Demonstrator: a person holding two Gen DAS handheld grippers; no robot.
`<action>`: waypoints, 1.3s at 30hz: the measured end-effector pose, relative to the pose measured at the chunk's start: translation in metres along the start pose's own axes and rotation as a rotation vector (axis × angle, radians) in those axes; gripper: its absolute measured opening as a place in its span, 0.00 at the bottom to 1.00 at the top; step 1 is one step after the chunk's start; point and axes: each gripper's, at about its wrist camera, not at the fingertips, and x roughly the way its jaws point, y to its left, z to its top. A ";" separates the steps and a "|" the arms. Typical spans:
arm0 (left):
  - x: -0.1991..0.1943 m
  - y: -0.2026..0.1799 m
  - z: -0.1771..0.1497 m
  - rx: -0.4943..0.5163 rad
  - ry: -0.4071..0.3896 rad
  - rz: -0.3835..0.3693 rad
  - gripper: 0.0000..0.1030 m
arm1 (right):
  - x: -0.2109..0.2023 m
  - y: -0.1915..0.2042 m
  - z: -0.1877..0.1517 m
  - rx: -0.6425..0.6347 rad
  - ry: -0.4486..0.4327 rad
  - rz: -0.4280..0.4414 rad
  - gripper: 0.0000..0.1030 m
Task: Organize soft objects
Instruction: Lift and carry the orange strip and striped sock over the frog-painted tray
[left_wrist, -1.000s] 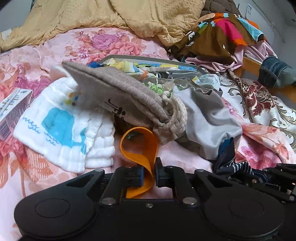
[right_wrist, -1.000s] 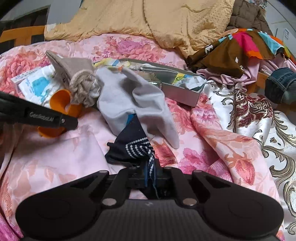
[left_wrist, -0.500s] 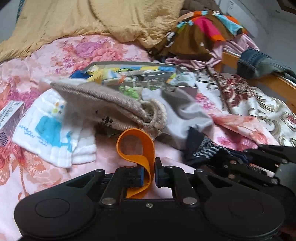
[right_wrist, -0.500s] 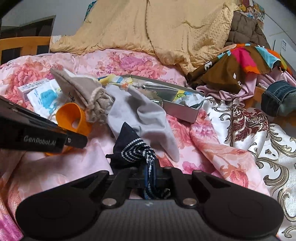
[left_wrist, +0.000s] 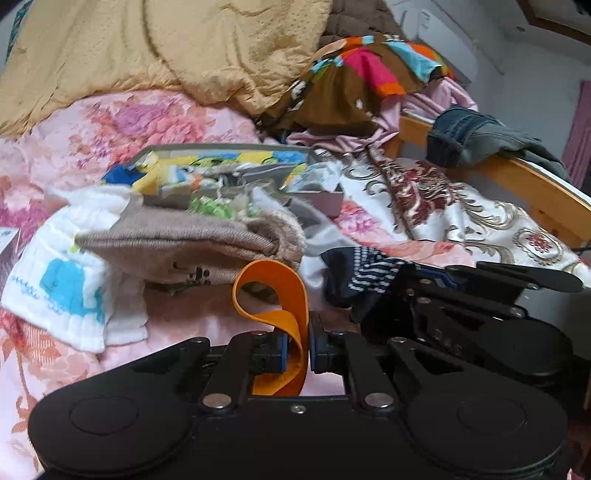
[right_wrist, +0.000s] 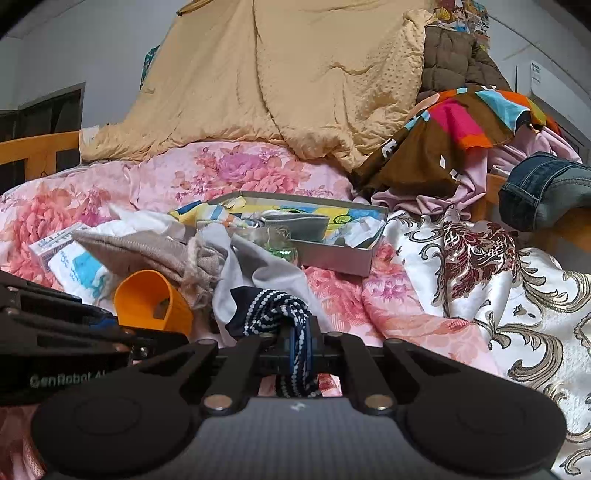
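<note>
My left gripper (left_wrist: 297, 350) is shut on an orange band (left_wrist: 275, 295) that loops up in front of it; the band also shows in the right wrist view (right_wrist: 147, 304). My right gripper (right_wrist: 300, 350) is shut on a dark navy sock with white dots (right_wrist: 271, 308), also seen in the left wrist view (left_wrist: 364, 275). Just ahead lie a beige drawstring pouch (left_wrist: 184, 245), a grey cloth (right_wrist: 258, 269) and a white cloth with a blue whale (left_wrist: 66, 284). A shallow grey box (right_wrist: 332, 258) with colourful small items sits behind them on the floral bedspread.
A yellow quilt (right_wrist: 288, 85) is heaped at the back. A brown multicoloured garment (right_wrist: 450, 136) and jeans (right_wrist: 546, 192) lie at right over a wooden bed rail (left_wrist: 535, 192). A small carton (right_wrist: 55, 242) lies at left. A white and gold patterned cloth (right_wrist: 498, 277) covers the right side.
Both grippers have lifted and pulled back with their items, and the views tilted up. The sock has come off the bedspread. The right gripper now sits close beside the left.
</note>
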 end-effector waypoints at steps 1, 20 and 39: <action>-0.001 -0.003 0.000 0.011 -0.006 -0.009 0.10 | -0.001 0.000 0.001 0.000 -0.003 0.000 0.06; -0.024 -0.018 0.019 0.031 -0.097 -0.103 0.10 | -0.016 -0.019 0.026 0.072 -0.088 -0.017 0.06; -0.032 0.003 0.046 0.002 -0.191 -0.037 0.10 | -0.019 -0.022 0.035 0.127 -0.113 0.002 0.06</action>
